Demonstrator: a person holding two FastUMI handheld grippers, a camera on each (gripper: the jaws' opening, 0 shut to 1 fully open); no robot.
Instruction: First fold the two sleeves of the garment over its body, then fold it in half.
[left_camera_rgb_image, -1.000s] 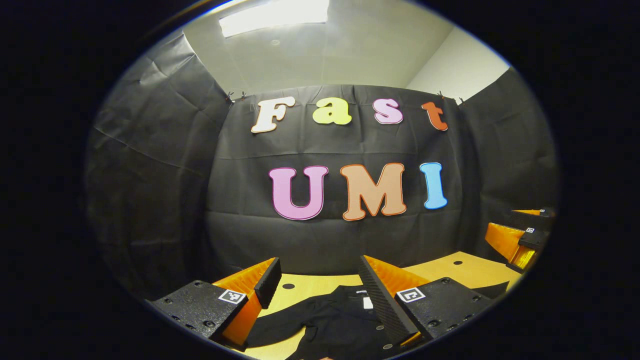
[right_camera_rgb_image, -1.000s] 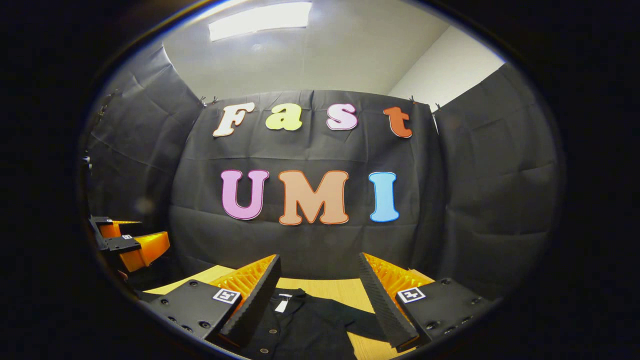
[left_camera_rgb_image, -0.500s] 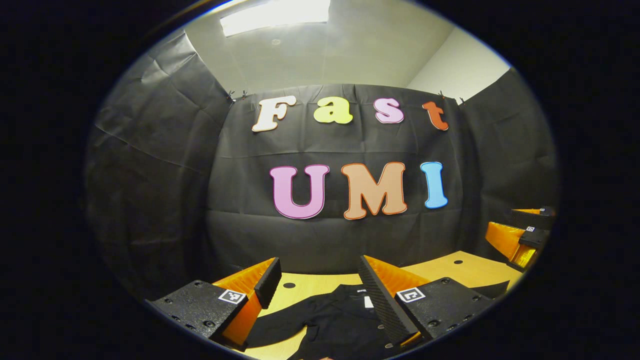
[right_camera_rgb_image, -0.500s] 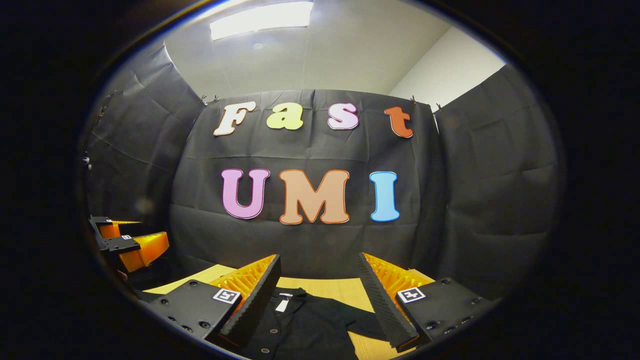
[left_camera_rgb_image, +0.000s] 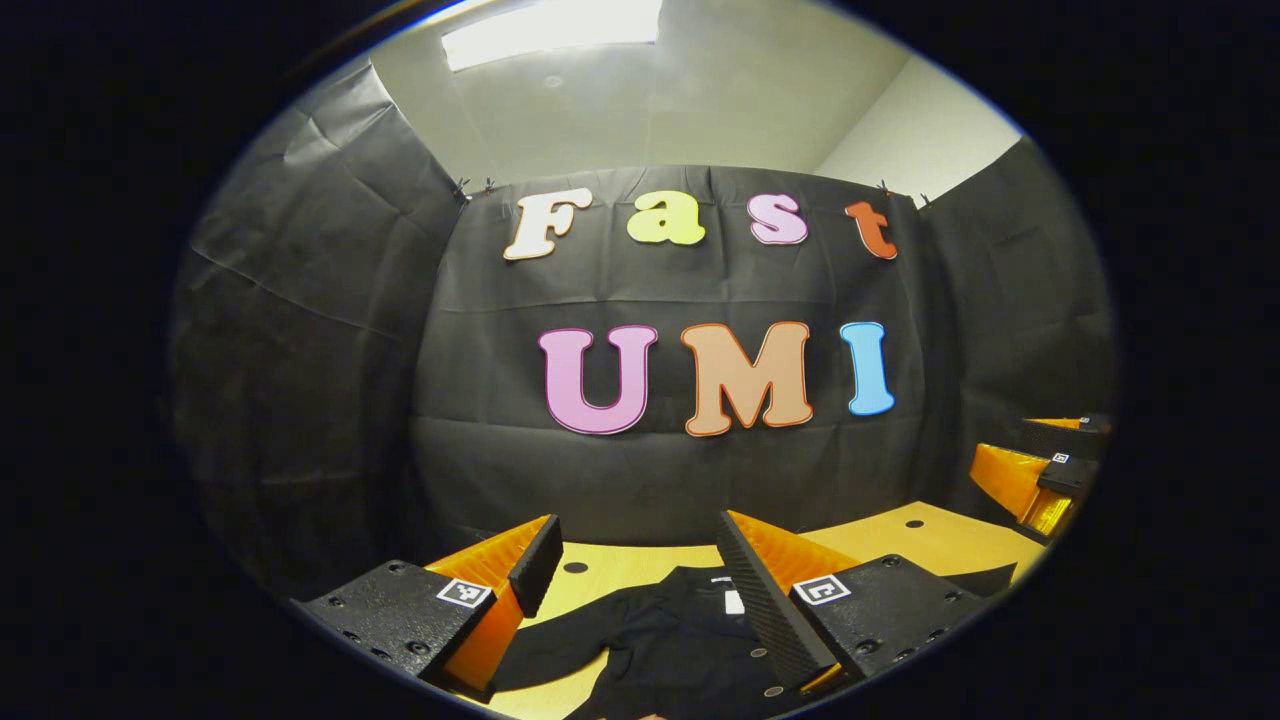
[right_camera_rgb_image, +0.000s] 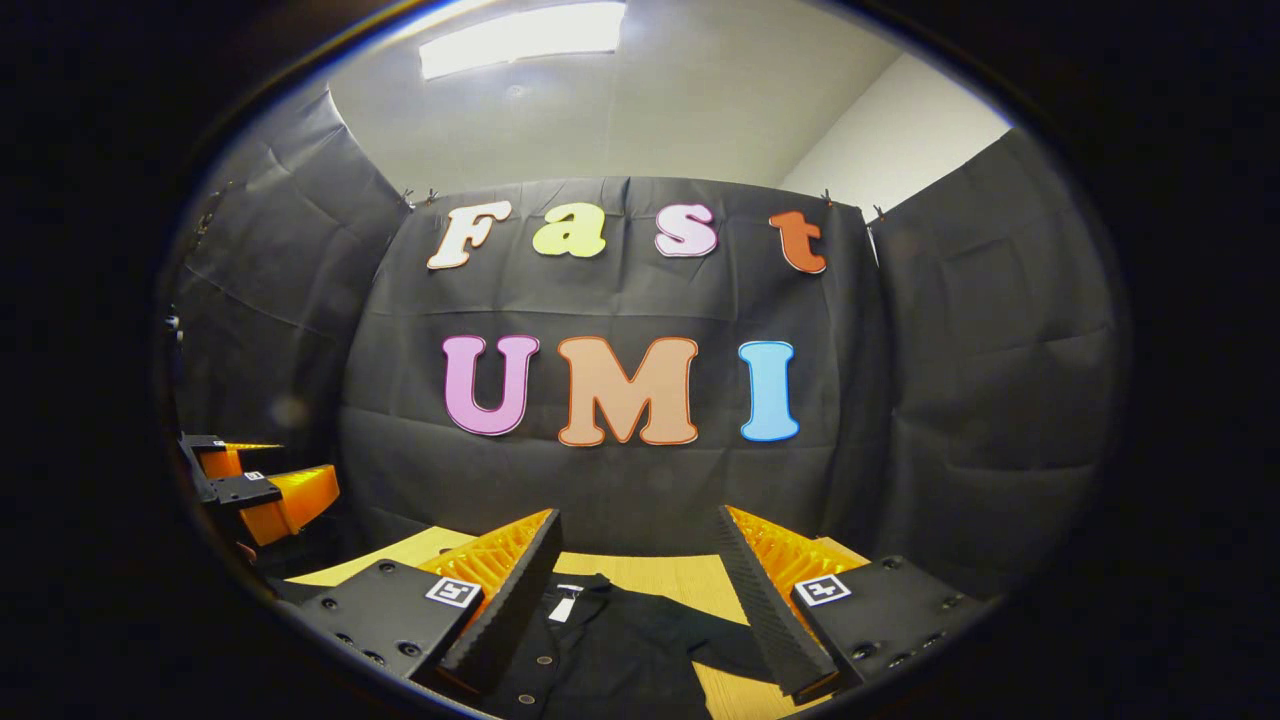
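Both grippers, left gripper (left_camera_rgb_image: 635, 560) and right gripper (right_camera_rgb_image: 635, 555), are wide open above the black shirt (right_camera_rgb_image: 610, 650). No sleeve is folded yet; next, grab a sleeve.

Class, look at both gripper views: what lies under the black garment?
The black garment lies spread on a light wooden table, bare around its edges. Whatever sits beneath the fabric itself is covered and cannot be seen.
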